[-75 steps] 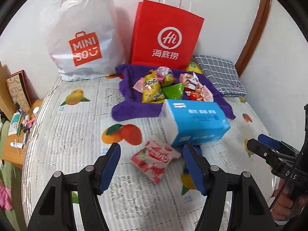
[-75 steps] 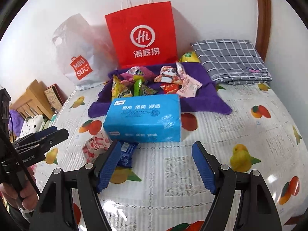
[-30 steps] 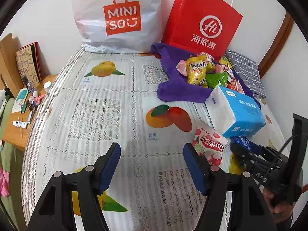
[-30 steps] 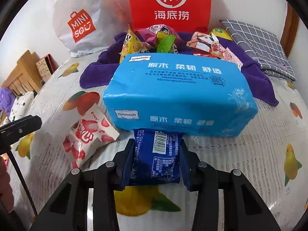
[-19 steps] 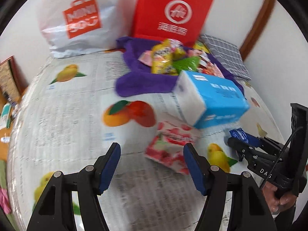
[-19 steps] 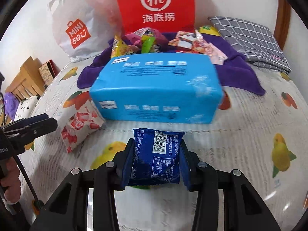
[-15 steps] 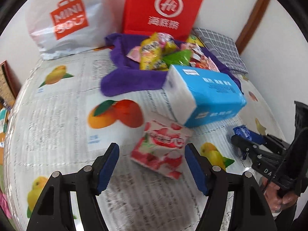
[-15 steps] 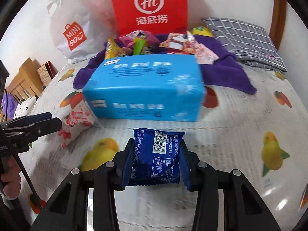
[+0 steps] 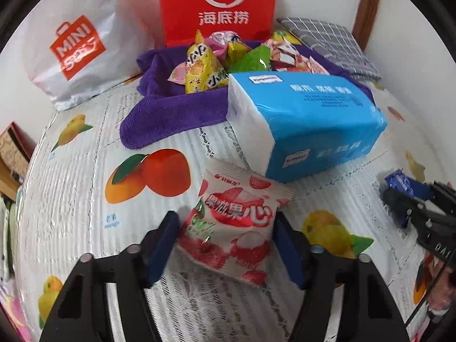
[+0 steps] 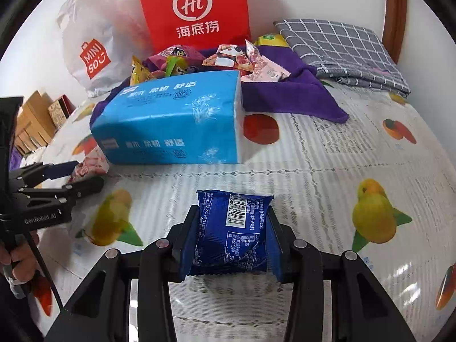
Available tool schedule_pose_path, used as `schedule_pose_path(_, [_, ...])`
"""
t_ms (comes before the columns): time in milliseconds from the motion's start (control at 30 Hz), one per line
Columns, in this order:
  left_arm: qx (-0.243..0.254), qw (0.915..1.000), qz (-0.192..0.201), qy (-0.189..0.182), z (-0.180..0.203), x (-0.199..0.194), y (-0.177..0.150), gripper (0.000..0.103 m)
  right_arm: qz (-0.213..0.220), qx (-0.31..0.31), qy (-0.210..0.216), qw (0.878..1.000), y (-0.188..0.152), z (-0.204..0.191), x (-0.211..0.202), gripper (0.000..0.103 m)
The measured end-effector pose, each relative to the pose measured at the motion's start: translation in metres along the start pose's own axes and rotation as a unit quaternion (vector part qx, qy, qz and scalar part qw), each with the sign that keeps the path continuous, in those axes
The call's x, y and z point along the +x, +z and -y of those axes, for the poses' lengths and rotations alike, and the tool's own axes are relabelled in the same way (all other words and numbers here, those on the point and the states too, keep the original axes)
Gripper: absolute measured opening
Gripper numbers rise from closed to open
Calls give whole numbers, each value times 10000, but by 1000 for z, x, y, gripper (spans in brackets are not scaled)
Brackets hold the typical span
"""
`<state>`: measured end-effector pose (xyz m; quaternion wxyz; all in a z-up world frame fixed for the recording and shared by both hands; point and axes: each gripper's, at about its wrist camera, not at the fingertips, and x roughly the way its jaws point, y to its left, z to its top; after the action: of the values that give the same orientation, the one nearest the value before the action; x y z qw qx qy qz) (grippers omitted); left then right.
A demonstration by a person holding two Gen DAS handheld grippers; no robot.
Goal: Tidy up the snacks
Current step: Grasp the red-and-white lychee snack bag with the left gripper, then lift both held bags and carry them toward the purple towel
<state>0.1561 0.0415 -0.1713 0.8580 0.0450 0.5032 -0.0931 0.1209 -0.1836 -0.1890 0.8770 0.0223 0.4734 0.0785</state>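
The right hand-held gripper [image 10: 231,235] is clamped on a dark blue snack packet [image 10: 232,232], its pads pressing both side edges so the packet stands barcode-up, clear of the bed [image 10: 327,171]. Gripping by the sides keeps the flat pouch from folding and leaves it free to be set down among the others.

The left hand-held gripper [image 9: 225,246] straddles a pink-and-white fruit snack packet [image 9: 235,222] that lies flat on the bed. Its jaws have just been closing with the packet between them; the pads sit at its two edges, but whether they already press on it I cannot tell, since the packet rests on the cover and shows no sign of lifting. It points steeply down, probably because a thin pouch on soft bedding has to be pinched from above.

Just beyond both packets lies a blue tissue pack [image 9: 307,125], its near corner almost touching the pink one. Behind it, a purple towel [image 9: 171,114] holds a heap of assorted snacks [image 9: 205,68], which looks like the gathering spot; the two stray packets most likely belong there. A red paper bag [image 9: 218,2] and a white shopping bag [image 9: 77,45] stand against the wall behind the towel, and a grey checked cloth [image 10: 342,48] lies folded to the right.
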Motion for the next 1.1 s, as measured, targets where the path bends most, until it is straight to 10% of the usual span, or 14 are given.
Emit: schedule_pose_path(1100, [-759,9963,406,-20,-11,-5,-8,45,16,-116,-8,9999,1,1,4,44])
